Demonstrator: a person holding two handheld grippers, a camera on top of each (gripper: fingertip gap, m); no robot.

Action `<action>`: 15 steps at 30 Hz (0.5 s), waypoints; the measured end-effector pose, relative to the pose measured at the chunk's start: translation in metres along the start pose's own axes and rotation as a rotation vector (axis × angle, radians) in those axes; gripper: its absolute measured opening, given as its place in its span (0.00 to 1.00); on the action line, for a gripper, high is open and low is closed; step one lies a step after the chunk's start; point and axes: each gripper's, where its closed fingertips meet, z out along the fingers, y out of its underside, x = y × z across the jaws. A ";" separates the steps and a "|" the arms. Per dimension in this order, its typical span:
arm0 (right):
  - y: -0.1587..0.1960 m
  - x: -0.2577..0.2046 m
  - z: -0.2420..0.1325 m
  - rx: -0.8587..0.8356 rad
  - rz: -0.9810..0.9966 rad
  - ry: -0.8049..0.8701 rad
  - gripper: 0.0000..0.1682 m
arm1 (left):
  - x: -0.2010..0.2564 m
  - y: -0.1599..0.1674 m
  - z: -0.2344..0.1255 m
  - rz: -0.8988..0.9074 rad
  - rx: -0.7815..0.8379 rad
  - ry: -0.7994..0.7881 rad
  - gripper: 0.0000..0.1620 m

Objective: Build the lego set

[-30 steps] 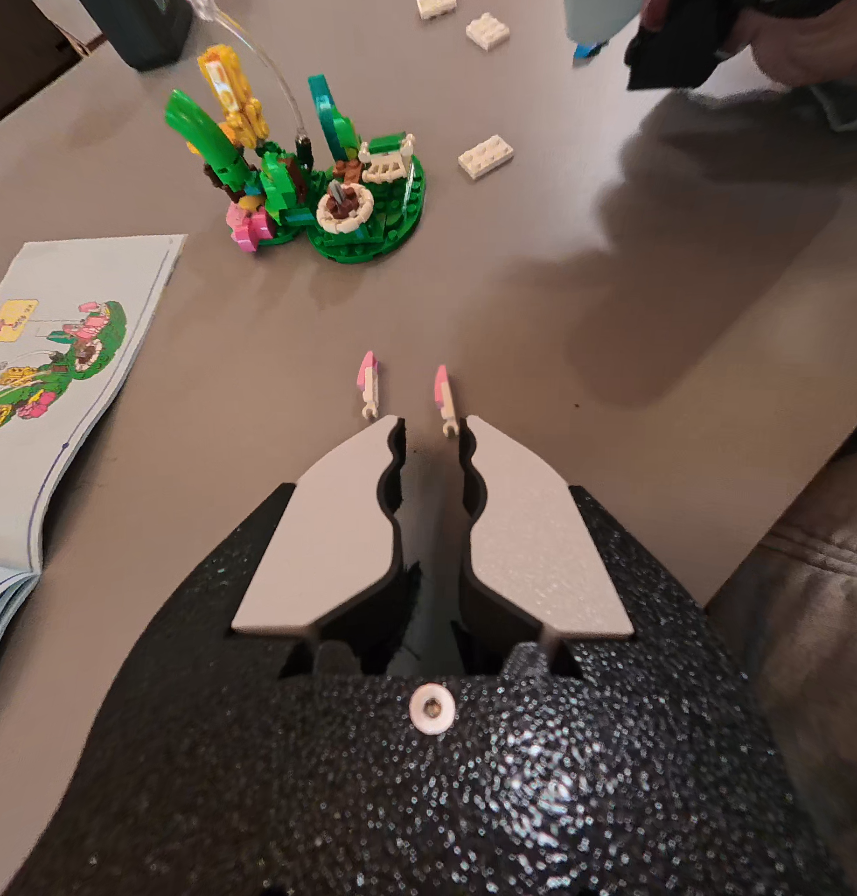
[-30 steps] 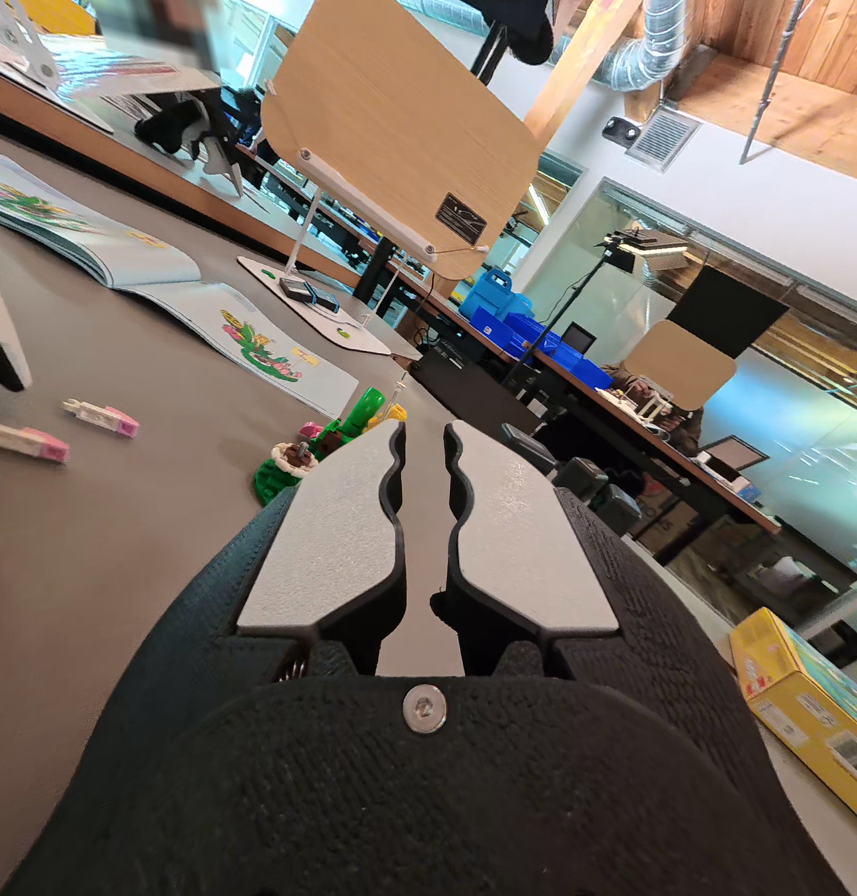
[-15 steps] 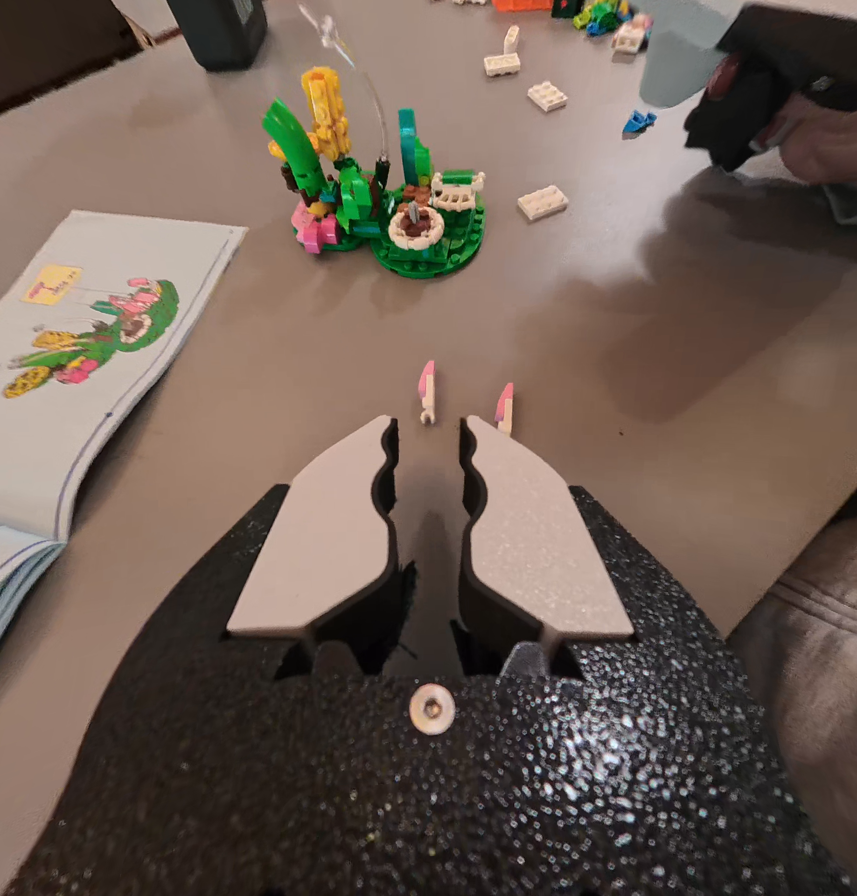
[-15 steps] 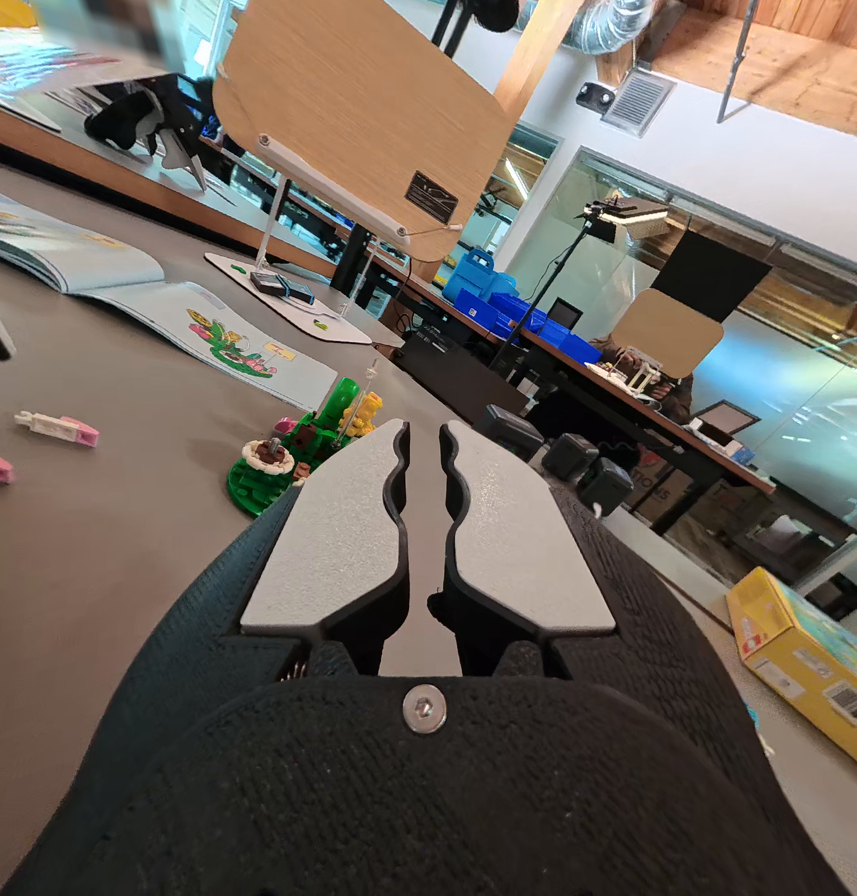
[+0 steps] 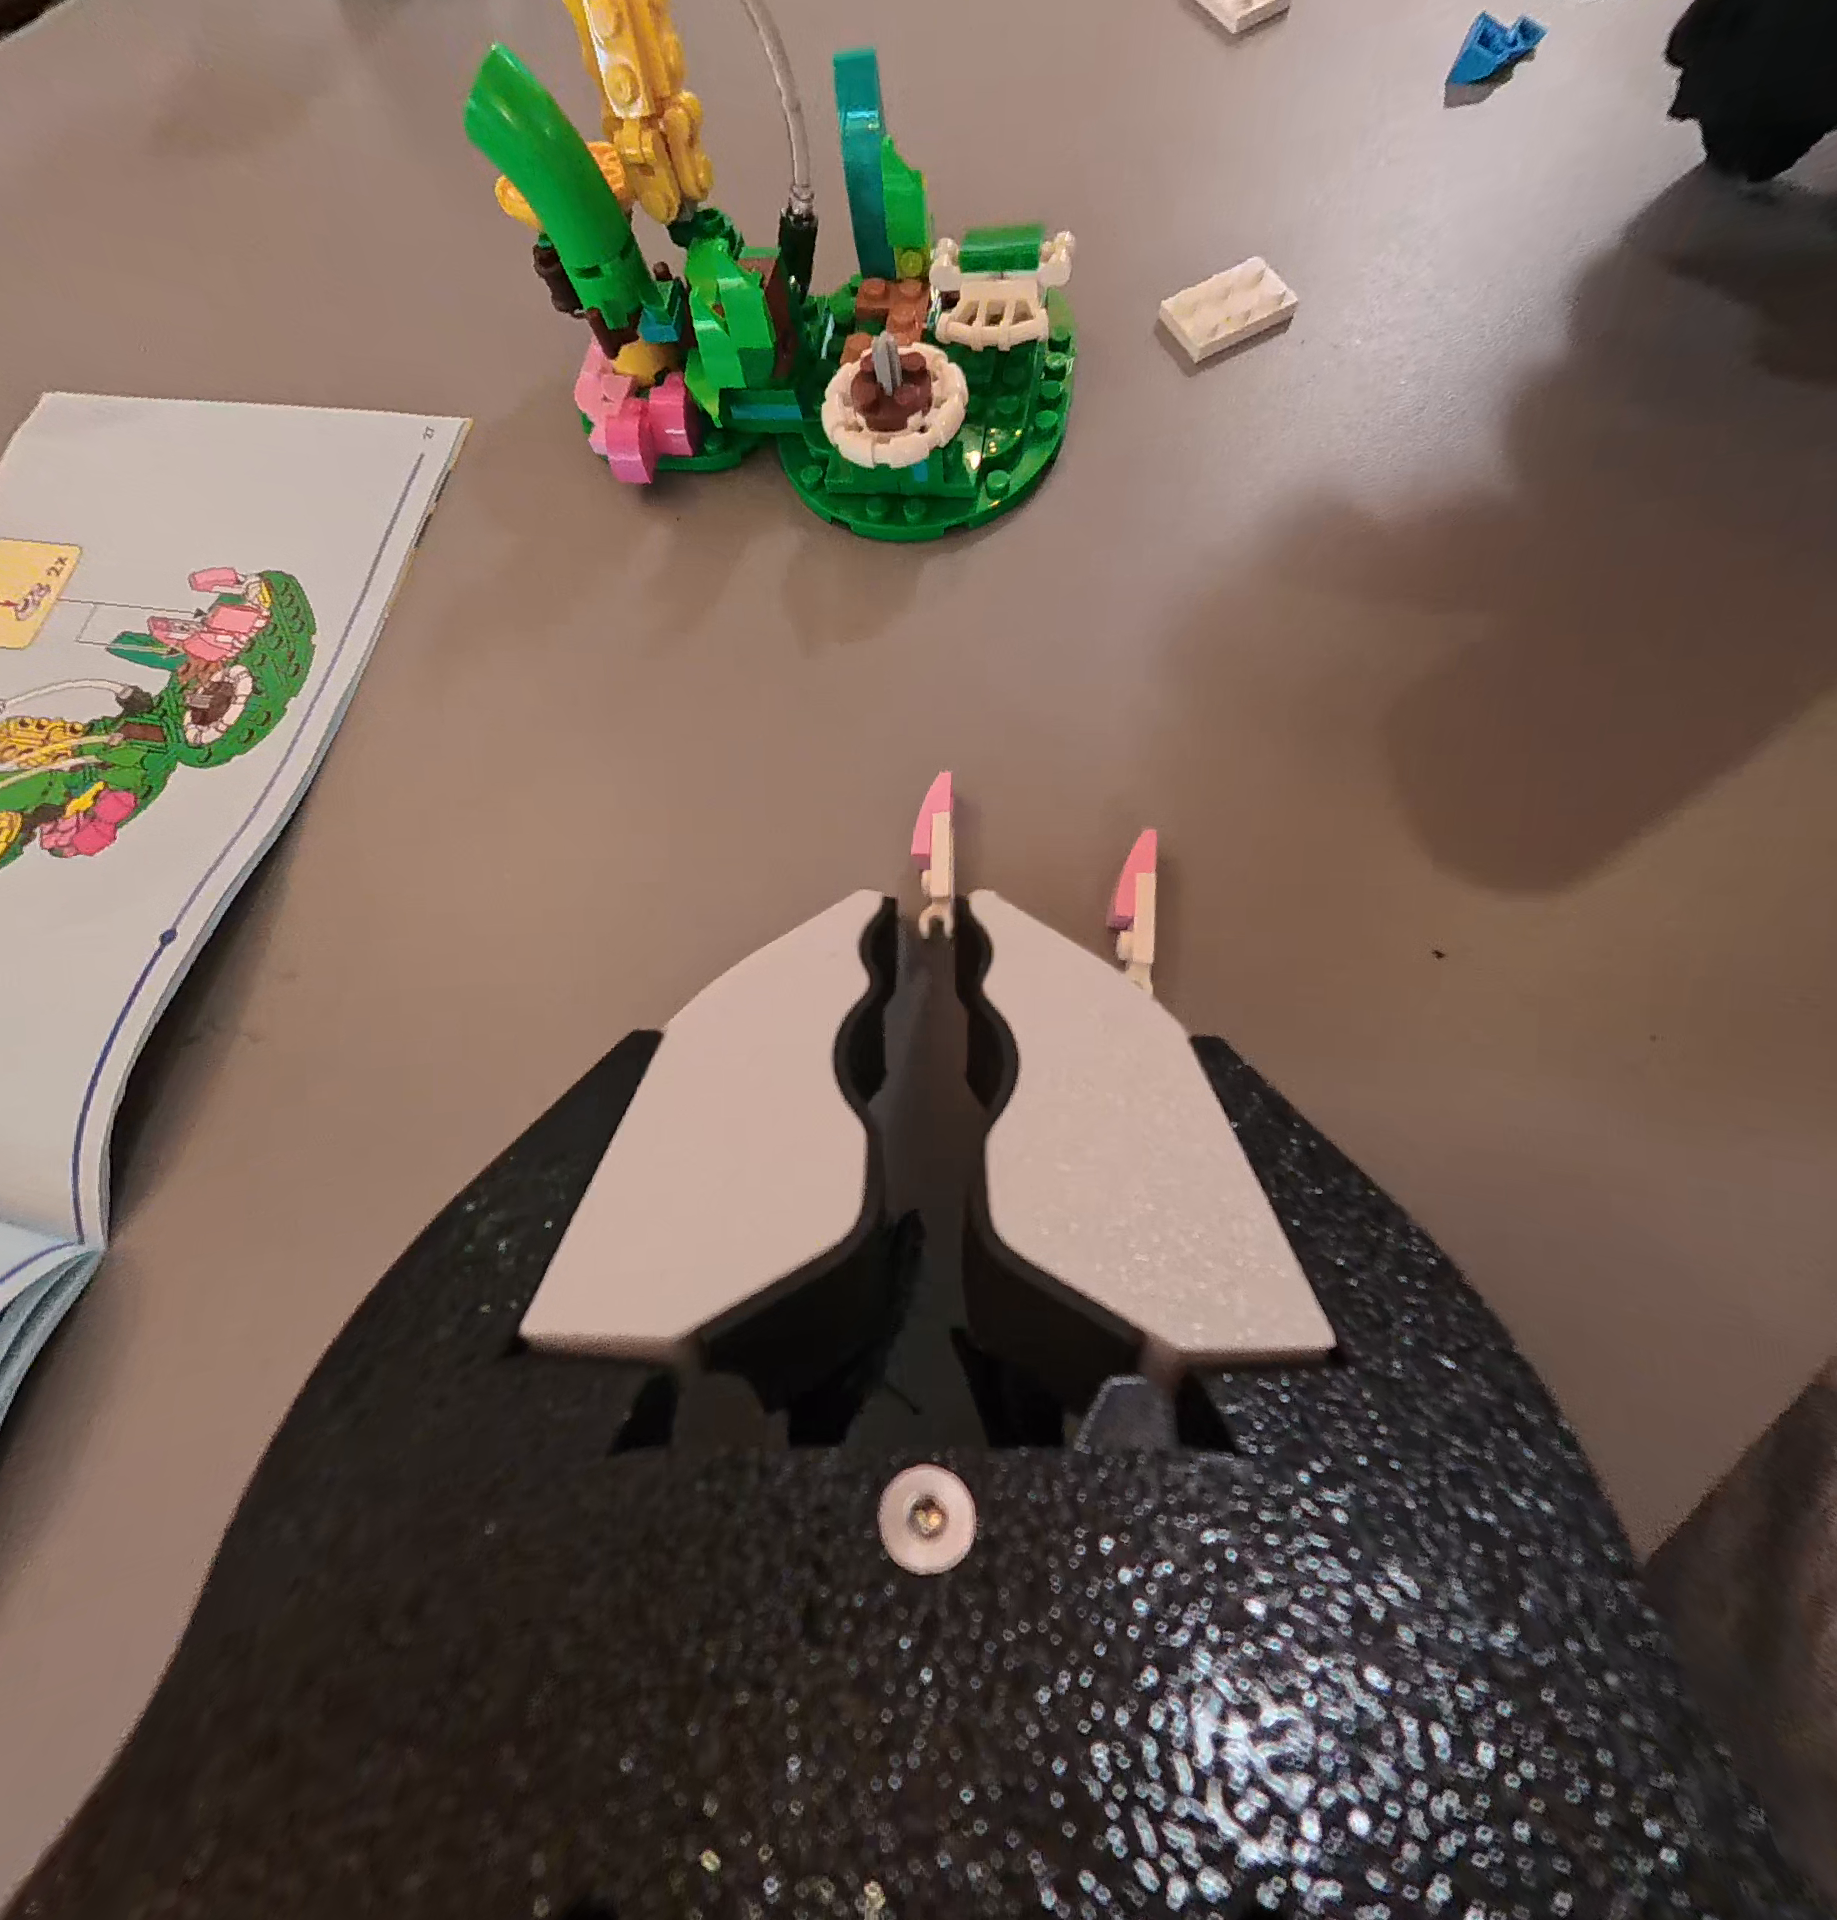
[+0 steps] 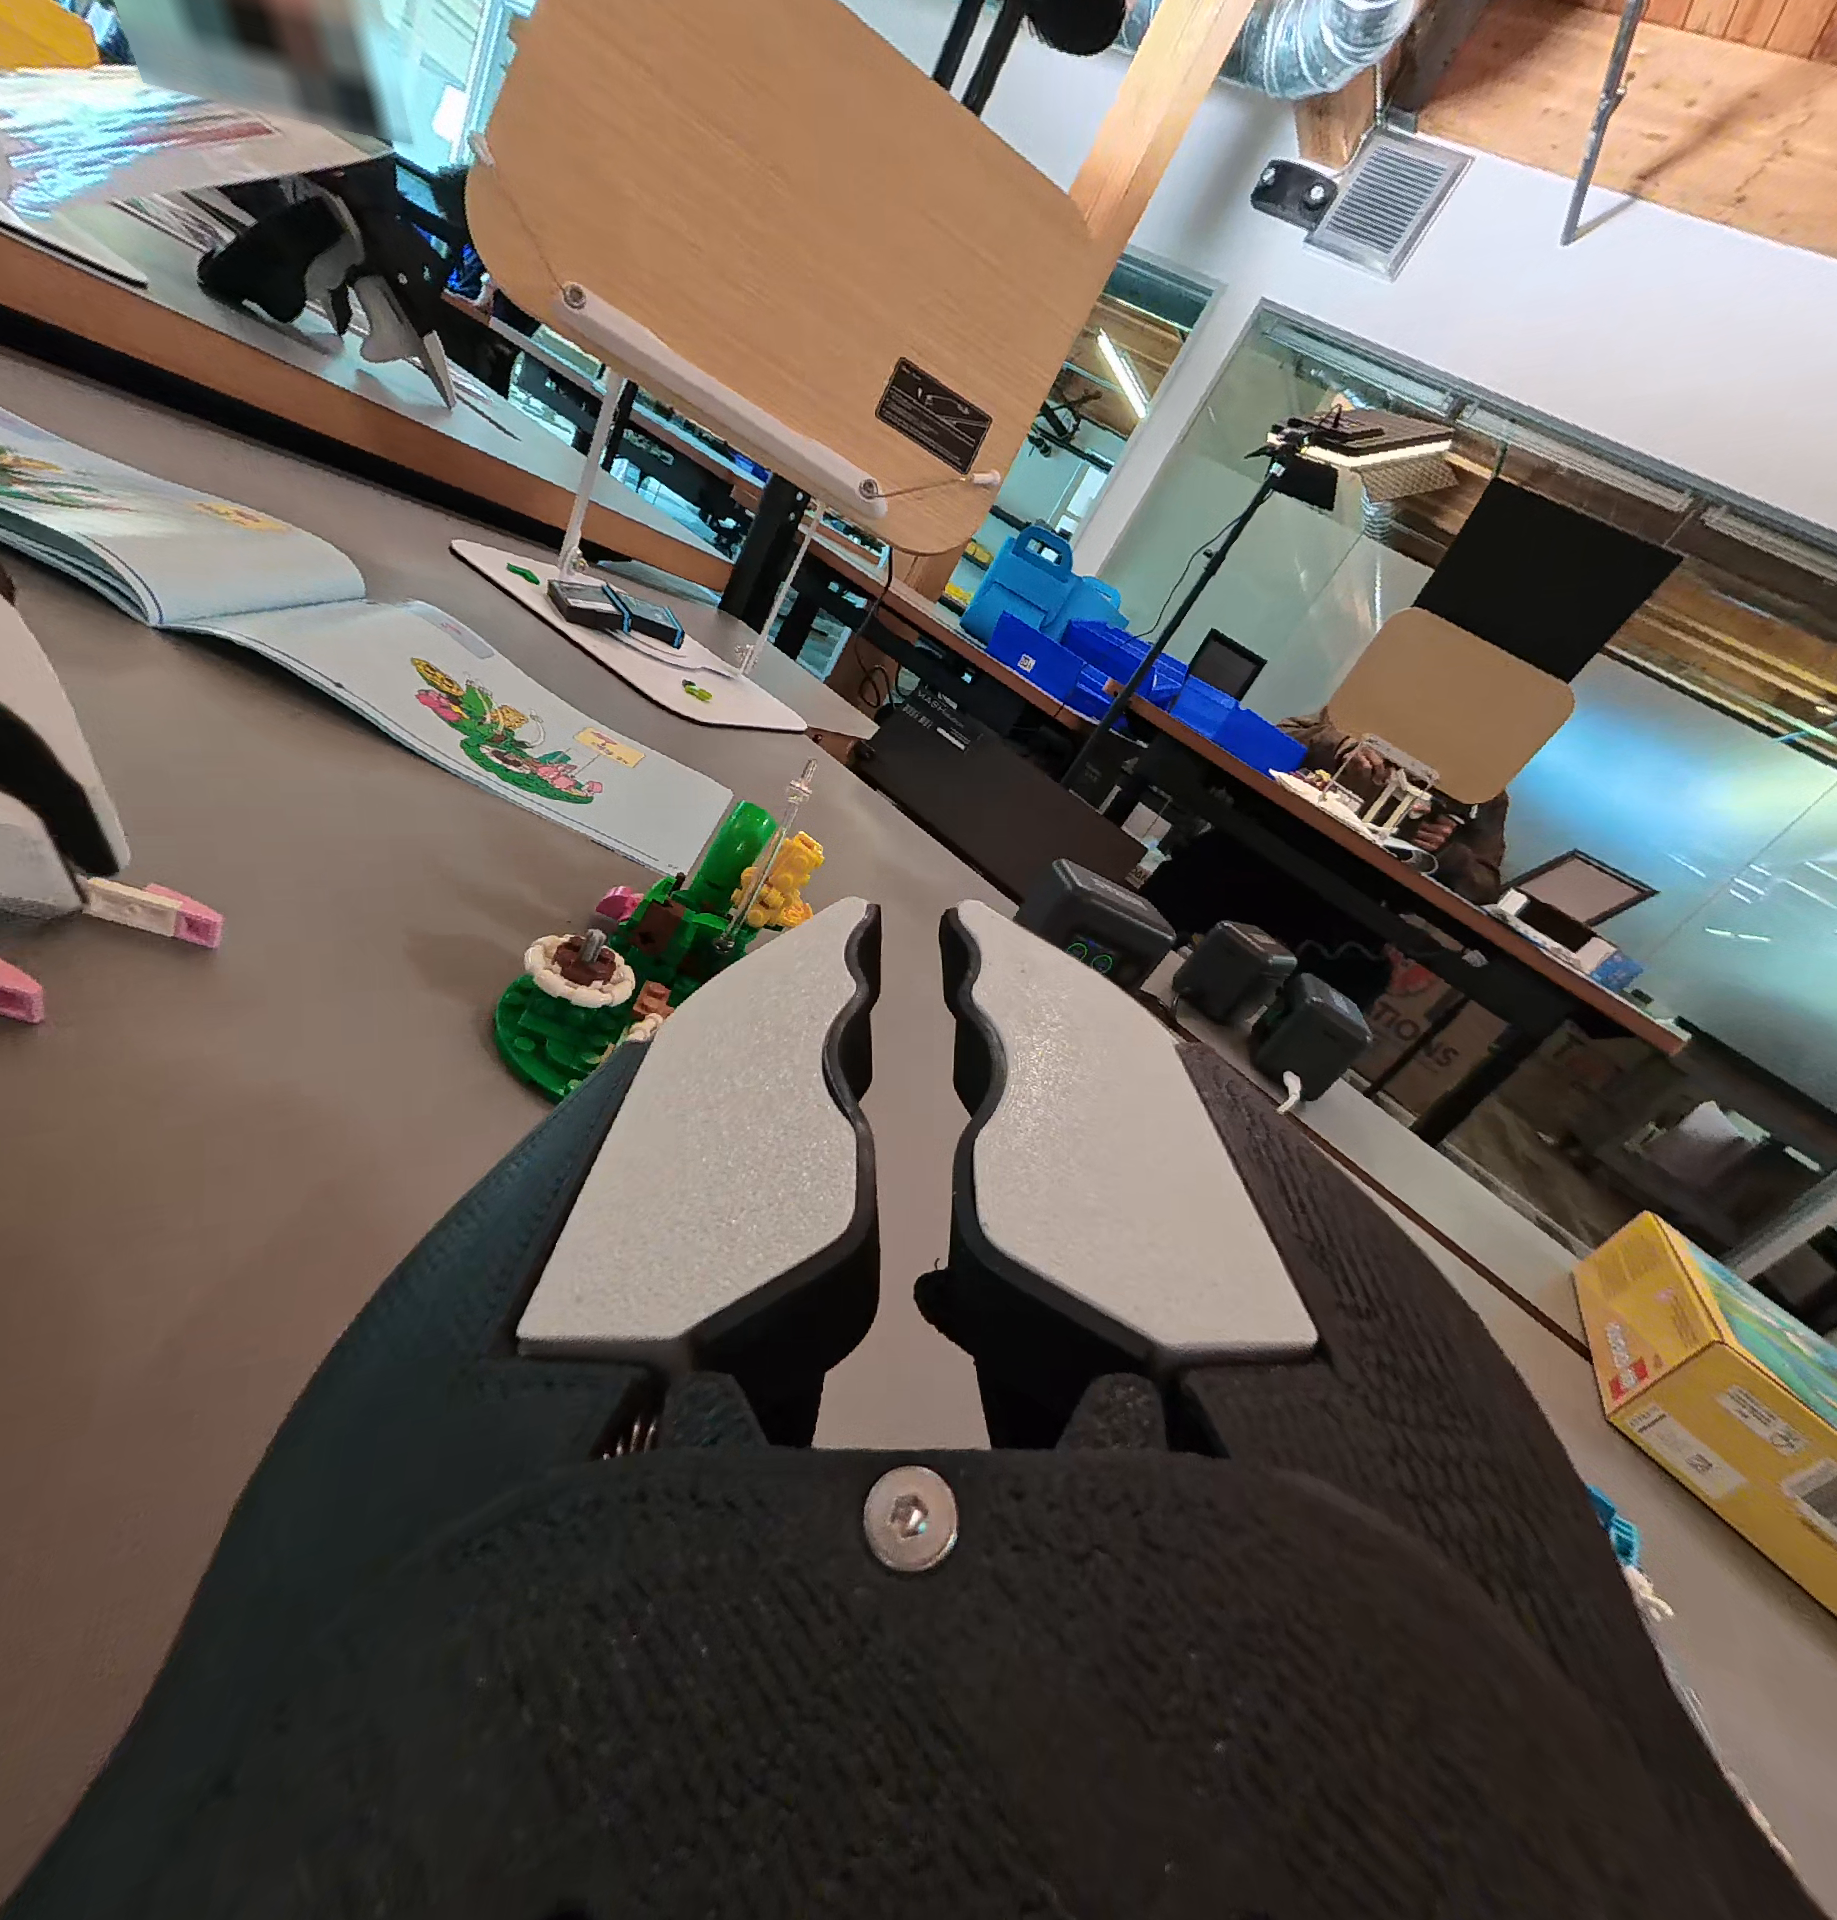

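Note:
A green Lego garden model (image 5: pixel 893 416) with flowers and stalks stands on the grey table; it also shows in the right wrist view (image 6: pixel 602 997). Two small pink and white pieces lie near me. My left gripper (image 5: pixel 926 904) has its tips closed around the white end of one piece (image 5: pixel 935 831), low on the table. The right wrist view shows that piece (image 6: pixel 155 912) poking out of a left gripper finger (image 6: pixel 20 810). The other piece (image 5: pixel 1134 894) lies loose just right of it. My right gripper (image 6: pixel 909 914) is narrowly open and empty, tilted up beside the model.
An open instruction booklet (image 5: pixel 166 675) lies to the left. A white plate (image 5: pixel 1226 307) and a blue piece (image 5: pixel 1494 47) lie beyond the model. A yellow box (image 6: pixel 1724 1403) sits at the right. A wooden panel on a stand (image 6: pixel 789 260) is behind. The table edge is near right. Spacing between my two grippers at the tips: around 20 cm.
My left gripper moved left and forward onto the left pink and white piece, and its fingers closed in around the piece's white end. The right gripper kept its gap and shifted slightly.

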 end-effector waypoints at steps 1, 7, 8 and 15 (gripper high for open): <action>0.000 0.000 0.000 0.000 0.002 -0.002 0.06 | 0.000 0.000 0.000 0.005 -0.001 -0.004 0.05; 0.000 -0.003 0.000 0.000 -0.009 -0.014 0.06 | -0.001 0.000 0.000 0.036 0.001 -0.018 0.04; 0.000 -0.004 0.000 0.000 -0.013 -0.017 0.06 | -0.001 -0.001 0.000 0.048 0.003 -0.026 0.03; -0.009 -0.017 -0.003 0.055 -0.021 -0.096 0.06 | -0.002 -0.010 -0.007 0.081 0.082 -0.056 0.03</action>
